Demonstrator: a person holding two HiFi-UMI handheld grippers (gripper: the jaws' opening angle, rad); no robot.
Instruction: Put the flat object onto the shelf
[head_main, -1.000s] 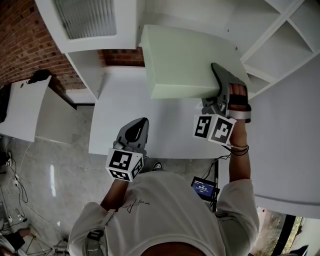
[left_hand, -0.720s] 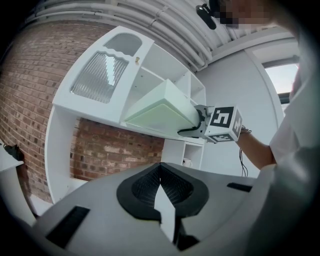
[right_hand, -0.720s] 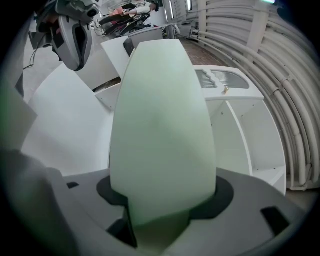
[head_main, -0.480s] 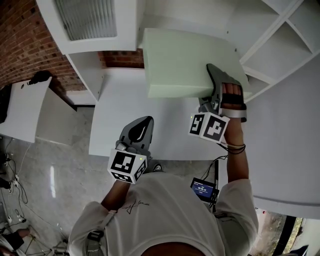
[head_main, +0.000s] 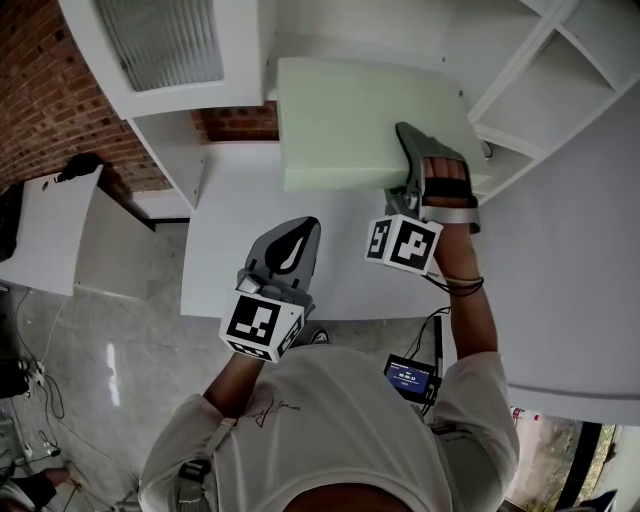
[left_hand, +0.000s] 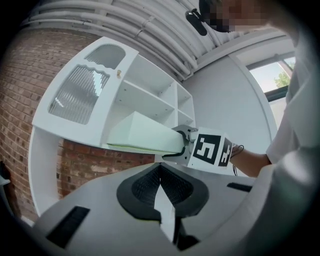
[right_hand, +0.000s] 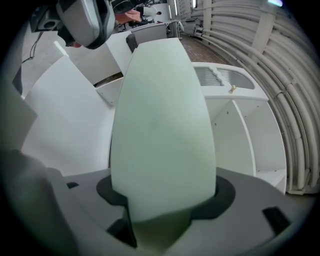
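The flat object (head_main: 345, 120) is a thick pale green slab, held level above the white table (head_main: 225, 250) with its far edge near the white shelf unit (head_main: 545, 90). My right gripper (head_main: 412, 152) is shut on the slab's near right corner. In the right gripper view the slab (right_hand: 162, 115) fills the middle and runs out from between the jaws of the right gripper (right_hand: 162, 216) toward the shelf compartments (right_hand: 242, 130). My left gripper (head_main: 290, 247) hangs over the table's front, shut and holding nothing. In its own view the left gripper (left_hand: 162, 192) faces the slab (left_hand: 142, 136) and shelf unit (left_hand: 150, 95).
A white cabinet door with ribbed glass (head_main: 160, 40) hangs at the upper left against a brick wall (head_main: 40, 80). A lower white desk (head_main: 50, 225) stands at the left over a grey floor. A small lit screen (head_main: 408, 377) sits below the table's front edge.
The right gripper has carried the slab a little farther away and to the left, toward the shelf. The left gripper has drifted right and forward, still shut.
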